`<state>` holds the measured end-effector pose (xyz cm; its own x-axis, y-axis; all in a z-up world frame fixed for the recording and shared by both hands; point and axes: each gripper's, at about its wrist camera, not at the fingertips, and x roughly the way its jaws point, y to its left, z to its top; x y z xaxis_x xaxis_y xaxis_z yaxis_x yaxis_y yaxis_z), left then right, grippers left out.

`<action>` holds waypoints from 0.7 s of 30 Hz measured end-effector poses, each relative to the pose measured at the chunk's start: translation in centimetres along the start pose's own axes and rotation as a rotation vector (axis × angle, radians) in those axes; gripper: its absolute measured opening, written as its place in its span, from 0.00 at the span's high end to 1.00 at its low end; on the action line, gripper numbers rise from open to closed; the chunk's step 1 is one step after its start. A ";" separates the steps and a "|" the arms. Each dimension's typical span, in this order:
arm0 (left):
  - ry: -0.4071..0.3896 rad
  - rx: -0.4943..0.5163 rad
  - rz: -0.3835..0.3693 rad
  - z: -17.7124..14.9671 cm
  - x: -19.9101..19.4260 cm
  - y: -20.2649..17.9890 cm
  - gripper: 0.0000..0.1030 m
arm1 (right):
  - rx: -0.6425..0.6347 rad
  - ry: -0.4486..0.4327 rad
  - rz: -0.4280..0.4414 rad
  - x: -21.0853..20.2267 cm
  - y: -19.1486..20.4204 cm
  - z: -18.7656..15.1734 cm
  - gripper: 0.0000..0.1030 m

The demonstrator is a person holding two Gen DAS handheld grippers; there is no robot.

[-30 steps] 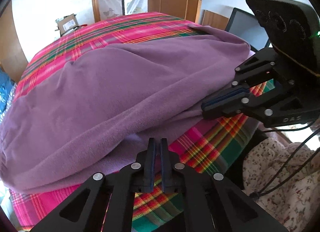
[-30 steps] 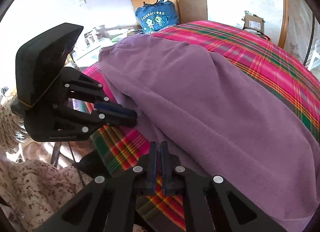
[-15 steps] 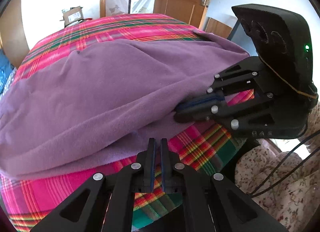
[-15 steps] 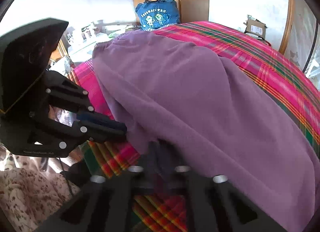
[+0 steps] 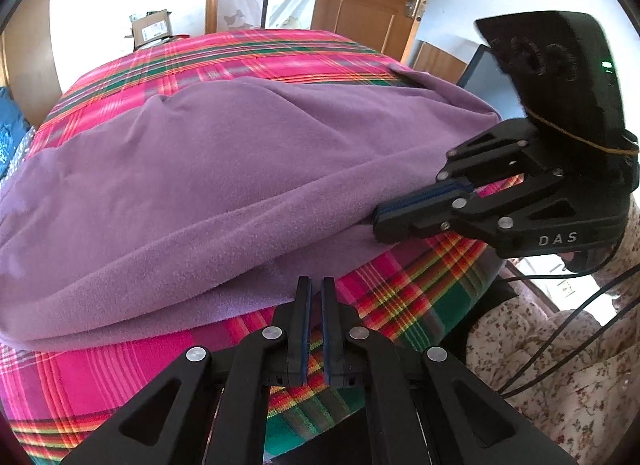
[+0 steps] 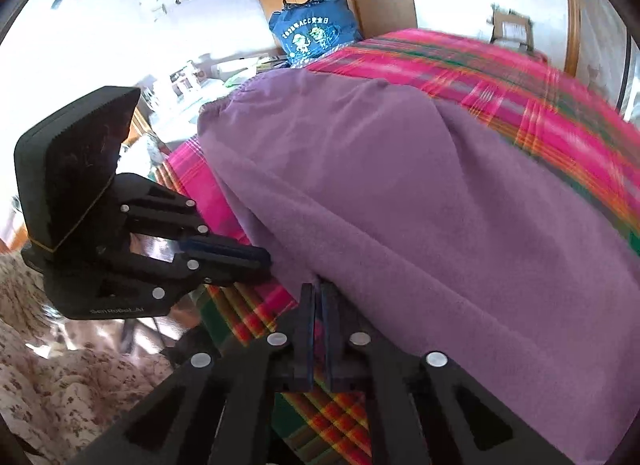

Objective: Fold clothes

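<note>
One wide plaid bedspread (image 5: 240, 61) carries the purple fleece garment (image 5: 200, 185), spread across its near half. The fold would go best by lifting the near hem evenly at both ends and carrying it level toward the far edge. The fleece is soft, matte, faintly rumpled and bulging mid-way. The right gripper (image 5: 379, 221), jaws barely parting, pinches the hem. The left gripper (image 5: 314, 283), closed, touches the hem, seemingly empty.
</note>
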<state>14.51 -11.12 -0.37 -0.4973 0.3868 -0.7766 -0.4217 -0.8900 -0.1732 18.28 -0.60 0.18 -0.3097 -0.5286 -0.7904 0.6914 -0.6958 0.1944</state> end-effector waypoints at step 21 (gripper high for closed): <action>-0.011 -0.018 0.001 0.0 -0.3 0.1 0.95 | -0.089 0.043 -0.059 2.1 1.3 0.1 0.73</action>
<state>14.63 -11.33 -0.16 -0.5061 0.3886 -0.7700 -0.4077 -0.8945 -0.1834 18.47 -2.66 -1.20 -0.3247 -0.4652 -0.8235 0.7284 -0.6784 0.0960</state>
